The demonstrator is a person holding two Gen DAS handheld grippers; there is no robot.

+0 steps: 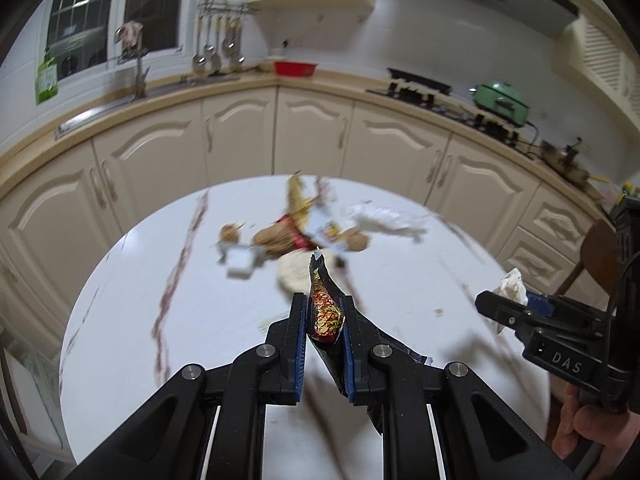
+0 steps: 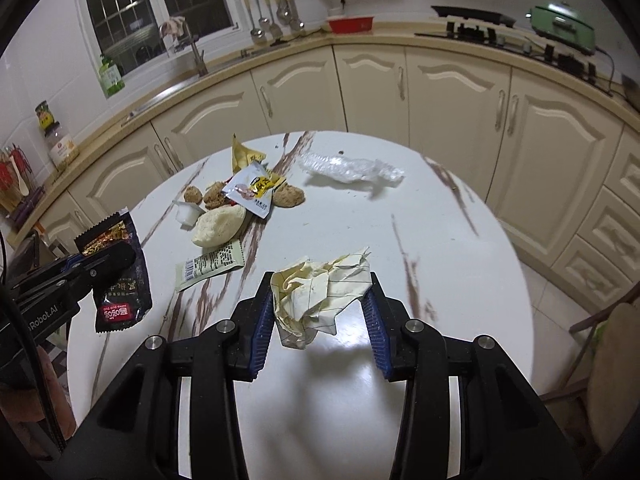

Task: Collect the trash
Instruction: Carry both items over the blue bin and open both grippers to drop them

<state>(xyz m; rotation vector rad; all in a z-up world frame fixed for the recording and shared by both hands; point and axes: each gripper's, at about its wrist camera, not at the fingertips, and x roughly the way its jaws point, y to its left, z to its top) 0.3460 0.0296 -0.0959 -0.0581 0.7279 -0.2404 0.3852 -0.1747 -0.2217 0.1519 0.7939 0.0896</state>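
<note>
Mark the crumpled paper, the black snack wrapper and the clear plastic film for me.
crumpled paper (image 2: pixel 320 296), right wrist view, middle of the wad.
black snack wrapper (image 2: pixel 120 280), right wrist view, its dark face.
clear plastic film (image 2: pixel 352 170), right wrist view, centre of the sheet.

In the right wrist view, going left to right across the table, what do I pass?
Black snack wrapper in the left gripper → small white cup → crumpled paper in the right gripper → clear plastic film.

Littered round table (image 2: pixel 460 240); bun (image 2: pixel 219 225), wrappers
</note>
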